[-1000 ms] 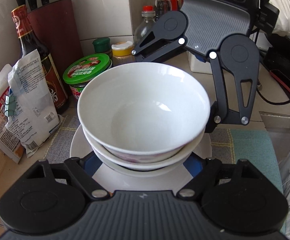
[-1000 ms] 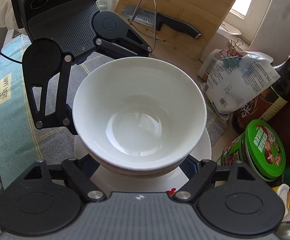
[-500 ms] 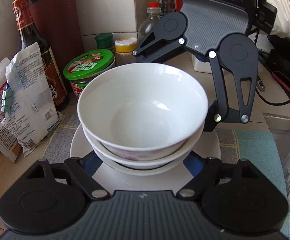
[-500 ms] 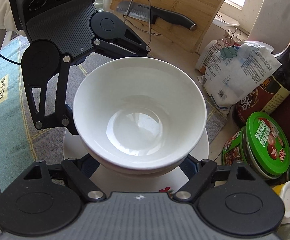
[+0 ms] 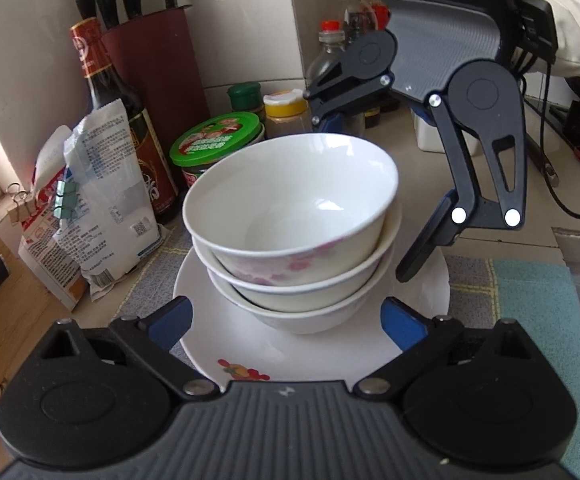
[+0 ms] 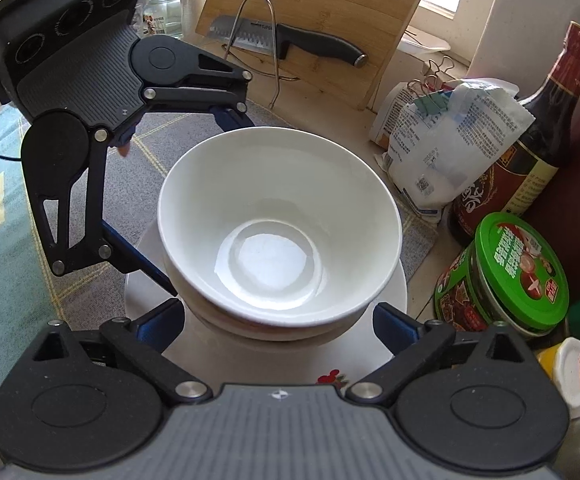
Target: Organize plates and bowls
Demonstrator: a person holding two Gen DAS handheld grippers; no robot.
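Observation:
Three white bowls (image 5: 290, 216) are nested in a stack on a white plate (image 5: 425, 292) with a small red print; the top bowl has pink flowers on its side. My left gripper (image 5: 286, 322) straddles the near side of the stack, its jaws opening, and its blue pads (image 5: 170, 320) stand clear of the bowls. From the opposite side my right gripper (image 6: 278, 322) does the same around the bowl stack (image 6: 282, 224) on the plate (image 6: 389, 292), jaws opening, pads not touching. Each gripper shows in the other's view: the right gripper (image 5: 371, 194), the left gripper (image 6: 186, 192).
A soy sauce bottle (image 5: 130, 136), a clipped white bag (image 5: 102, 200), a green-lidded jar (image 5: 218, 140) and a knife block (image 5: 158, 64) crowd one side. A cutting board with a knife (image 6: 313, 44) leans behind. A checked mat and teal cloth (image 5: 537, 304) lie underneath.
Both grippers' jaws, which sat close in at the foot of the bowl stack, have spread wide and come off it. Both views have tilted slightly; the stack stays on the plate.

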